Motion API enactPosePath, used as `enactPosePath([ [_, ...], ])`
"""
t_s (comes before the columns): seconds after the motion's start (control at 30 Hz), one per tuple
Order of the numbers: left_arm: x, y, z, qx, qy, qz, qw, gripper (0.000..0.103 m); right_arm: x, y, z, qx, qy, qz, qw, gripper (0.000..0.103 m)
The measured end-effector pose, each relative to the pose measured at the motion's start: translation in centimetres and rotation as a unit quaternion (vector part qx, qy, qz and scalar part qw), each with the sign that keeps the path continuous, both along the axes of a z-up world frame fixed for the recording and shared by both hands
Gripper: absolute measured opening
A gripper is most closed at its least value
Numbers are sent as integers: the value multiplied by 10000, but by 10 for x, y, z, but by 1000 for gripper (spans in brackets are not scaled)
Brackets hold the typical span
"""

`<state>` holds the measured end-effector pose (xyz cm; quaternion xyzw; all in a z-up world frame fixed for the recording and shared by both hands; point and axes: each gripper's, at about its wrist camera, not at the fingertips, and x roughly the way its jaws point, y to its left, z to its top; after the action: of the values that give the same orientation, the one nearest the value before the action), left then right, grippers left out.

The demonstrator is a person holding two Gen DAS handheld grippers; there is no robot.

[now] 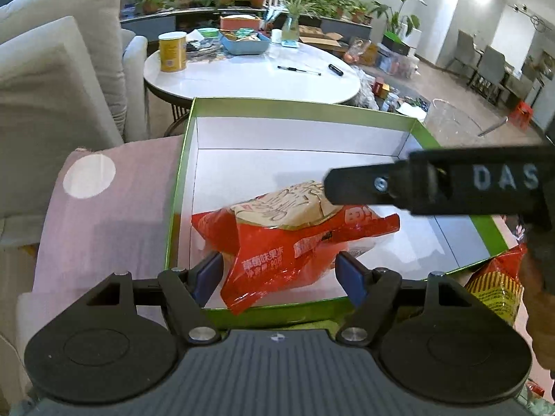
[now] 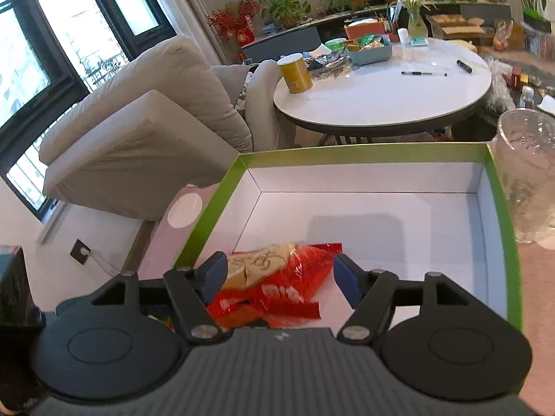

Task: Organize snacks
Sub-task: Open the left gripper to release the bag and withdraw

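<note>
Red snack bag in green box, jaws apparently apart

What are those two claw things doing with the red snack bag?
A person is tidying snacks with a claw in each hand. A red snack bag lies inside the green box. The left claw has the bag between its pads, and whether they squeeze it is unclear. The right claw stands open over the bag, not gripping. Another red and yellow snack bag waits outside the box.
</note>
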<state>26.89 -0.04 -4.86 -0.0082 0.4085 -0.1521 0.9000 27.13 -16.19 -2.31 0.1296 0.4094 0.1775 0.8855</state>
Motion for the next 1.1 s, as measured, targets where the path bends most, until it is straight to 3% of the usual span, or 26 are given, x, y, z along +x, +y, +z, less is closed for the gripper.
enactPosePath([
  [0.3, -22, 1, 5, -179, 35, 328, 9993, 69, -20, -12, 7, -131, -226, -85, 9996, 67],
  [0.47, -47, 4, 27, -99, -208, 309, 9993, 70, -42, -20, 22, -256, -592, -152, 9978, 67],
  [0.63, -89, 10, 49, 193, -803, 567, 9950, 80, -70, -30, 36, -333, -1003, -160, 9943, 67],
  [0.73, -113, 12, 52, 233, -899, 610, 9938, 82, -88, -34, 37, -370, -1144, -71, 9927, 67],
  [1.1, -171, -7, 37, 281, -935, 565, 9936, 85, -141, -48, 12, -460, -993, 96, 9939, 67],
])
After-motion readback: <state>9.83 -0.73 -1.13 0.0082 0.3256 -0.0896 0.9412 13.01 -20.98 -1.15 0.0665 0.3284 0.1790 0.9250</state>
